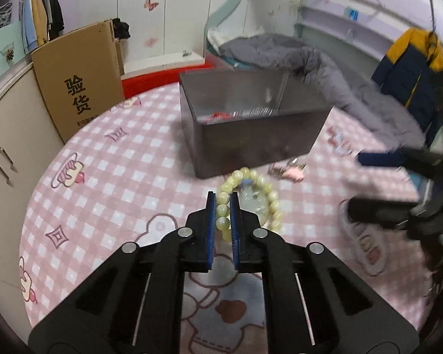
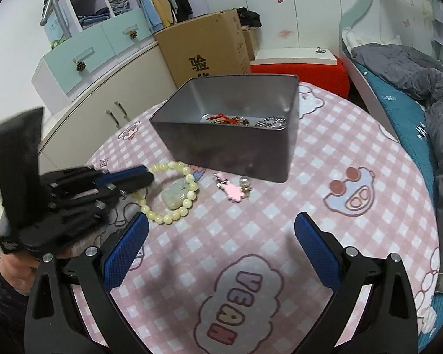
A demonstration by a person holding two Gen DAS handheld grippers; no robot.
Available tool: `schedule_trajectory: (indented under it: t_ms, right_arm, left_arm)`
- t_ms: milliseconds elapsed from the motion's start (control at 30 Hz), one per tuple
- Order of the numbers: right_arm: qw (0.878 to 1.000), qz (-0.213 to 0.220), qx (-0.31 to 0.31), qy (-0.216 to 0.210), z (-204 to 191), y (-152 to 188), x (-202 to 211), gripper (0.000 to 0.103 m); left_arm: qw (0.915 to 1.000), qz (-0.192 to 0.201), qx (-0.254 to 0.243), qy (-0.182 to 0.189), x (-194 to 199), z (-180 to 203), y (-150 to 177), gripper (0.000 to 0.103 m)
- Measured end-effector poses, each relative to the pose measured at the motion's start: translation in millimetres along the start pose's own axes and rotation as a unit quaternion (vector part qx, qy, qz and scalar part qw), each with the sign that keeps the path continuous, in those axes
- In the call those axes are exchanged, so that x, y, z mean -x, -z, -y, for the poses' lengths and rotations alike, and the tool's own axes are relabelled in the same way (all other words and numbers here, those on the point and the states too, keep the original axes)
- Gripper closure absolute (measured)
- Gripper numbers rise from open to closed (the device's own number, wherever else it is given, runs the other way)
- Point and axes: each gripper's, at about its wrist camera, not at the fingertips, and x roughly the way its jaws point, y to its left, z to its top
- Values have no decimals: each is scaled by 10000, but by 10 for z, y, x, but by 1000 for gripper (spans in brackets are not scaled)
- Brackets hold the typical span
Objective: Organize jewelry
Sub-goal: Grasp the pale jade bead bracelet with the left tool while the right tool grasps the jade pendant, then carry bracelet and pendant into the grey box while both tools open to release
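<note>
Pinching the bead bracelet (image 1: 245,197) on the table (image 1: 109,194), the left claw (image 1: 223,197) sits clamped on its beads just short of the tin box (image 1: 251,135), while the right claw (image 2: 221,221) hovers spread wide, empty, nearer than the pink charm (image 2: 231,190).

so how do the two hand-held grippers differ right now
The left hand-held gripper has its jaws shut on the pale yellow bead bracelet, while the right hand-held gripper stands wide open with nothing between its pads. The left one is down at the bracelet near the grey tin; the right one hangs over bare tablecloth. Both have black frames and blue pads.
</note>
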Motion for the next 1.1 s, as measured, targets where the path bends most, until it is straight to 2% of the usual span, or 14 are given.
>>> schedule_trajectory:
  t_ms: [100, 233, 367, 433, 467, 533, 600, 633, 667, 700, 767, 900, 1100]
  right_arm:
    - [10000, -25, 62, -7, -57, 5, -32, 8]
    - [9996, -99, 210, -142, -184, 6, -125, 9]
    - [9988, -225, 352, -250, -362, -33, -362, 15]
    - [9984, -283, 477, -146, -447, -70, -506, 23]
    - [9981, -321, 522, -49, -471, -85, -564, 34]
    - [9976, -256, 612, 201, -535, -110, -675, 44]
    - [9953, -206, 853, 409, -615, -106, -742, 60]
    - [9929, -194, 1029, 572, -659, -86, -766, 62]
    - [9906, -191, 1197, 630, -707, -65, -767, 63]
    - [9910, -208, 1222, 510, -711, -45, -758, 64]
    - [9928, -204, 1159, 225, -676, 2, -710, 64]
    - [9946, -156, 1028, 29, -611, 55, -587, 64]
    - [9957, 166, 901, -167, -589, -27, -220, 64]
  left_arm:
    - [9996, 271, 44, 58, 233, -33, -68, 94]
    - [9983, 565, 94, -106, 527, -121, -112, 94]
    - [9975, 602, 200, -325, 626, -259, -67, 94]
    - [9974, 534, 300, -380, 607, -346, -27, 94]
    - [9973, 510, 347, -390, 600, -375, -8, 94]
    - [9972, 495, 408, -377, 604, -400, 37, 94]
    - [9971, 490, 441, -380, 605, -416, 51, 94]
    - [9970, 492, 455, -377, 603, -417, 60, 94]
    - [9970, 497, 467, -377, 608, -416, 61, 94]
    - [9969, 505, 474, -380, 614, -413, 58, 94]
    - [9968, 518, 496, -363, 622, -419, 52, 94]
    - [9966, 543, 527, -337, 627, -424, 42, 94]
    - [9963, 681, 454, -265, 700, -383, -50, 94]
